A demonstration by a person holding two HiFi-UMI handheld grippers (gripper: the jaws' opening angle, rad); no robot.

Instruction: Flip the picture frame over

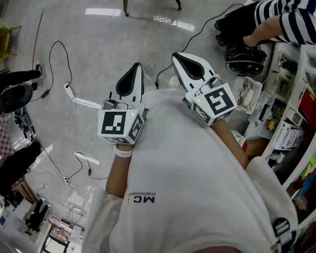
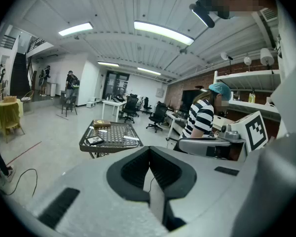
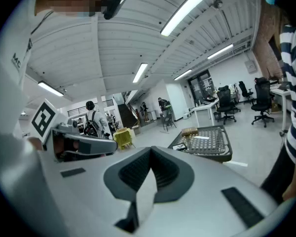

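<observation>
The left gripper (image 2: 149,150) has its jaws closed, tips meeting in a thin seam, and nothing is caught between them; only the grey floor (image 2: 49,147) shows through the hollow behind the tips. The right gripper (image 3: 150,150) is the same: jaws pressed together at the tips and holding nothing. In the head view both grippers are held close against the person's white shirt (image 1: 200,194), side by side, well above the floor and touching no object. The picture frame (image 2: 94,140), a small dark flat thing, lies on the mesh-topped bench (image 2: 108,147) well apart from both grippers, near the bench's front left corner. A brown box (image 2: 102,124) sits at the far edge of the same bench. A person in a striped top (image 2: 201,120) stands off to the right by the shelves.
</observation>
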